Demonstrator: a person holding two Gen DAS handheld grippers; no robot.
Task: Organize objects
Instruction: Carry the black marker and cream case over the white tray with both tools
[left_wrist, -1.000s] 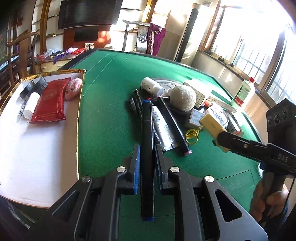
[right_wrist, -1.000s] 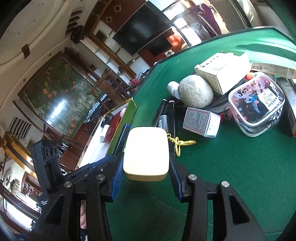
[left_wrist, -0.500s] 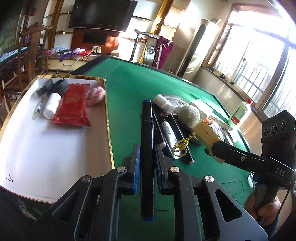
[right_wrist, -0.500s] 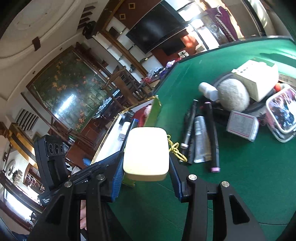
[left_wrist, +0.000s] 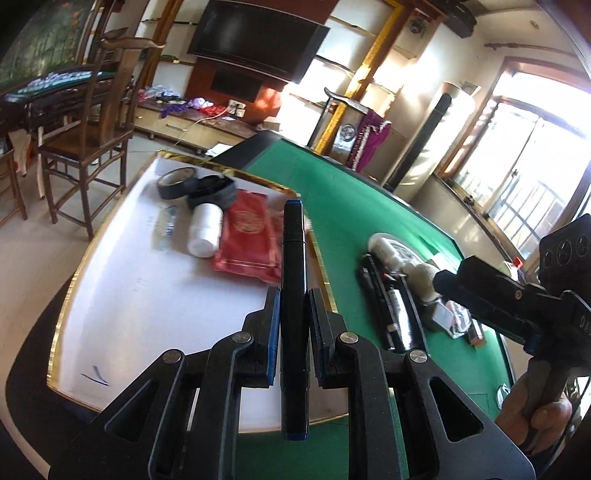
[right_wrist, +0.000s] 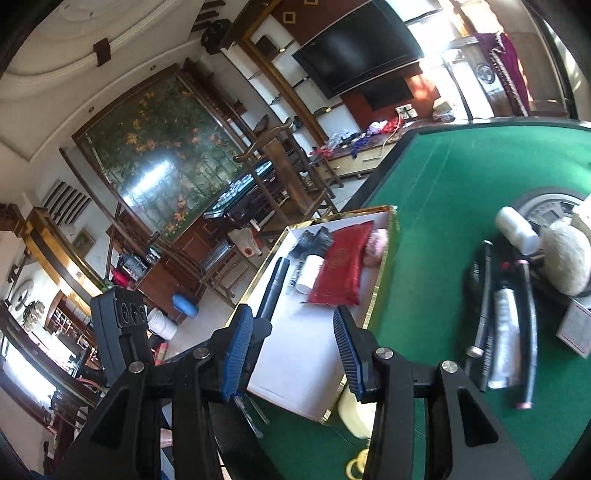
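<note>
On right hand-held gripper (left_wrist: 443, 284), perhaps "DAS"

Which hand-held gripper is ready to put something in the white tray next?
Left. The left hand-held gripper clamps the black marker and points at the white tray. The right hand-held gripper has nothing between its jaws.

**The room around the table**

Beyond the far edge of the green tabletop (left_wrist: 347, 199), a large black television (left_wrist: 258, 37) hangs on the wall. A low wooden cabinet (left_wrist: 184, 127) stands under it, with small coloured things on top. A purple cloth (left_wrist: 369, 142) hangs to the right of it, and a bright window (left_wrist: 535, 173) is further right. Off the left edge stands 1 wooden chair (left_wrist: 92, 125) beside a dark table (left_wrist: 48, 83). A big painting of orange flowers (right_wrist: 162, 158) covers the wall there. On the floor, 1 blue roll (right_wrist: 183, 304) lies near 1 white bucket (right_wrist: 162, 326).
</note>
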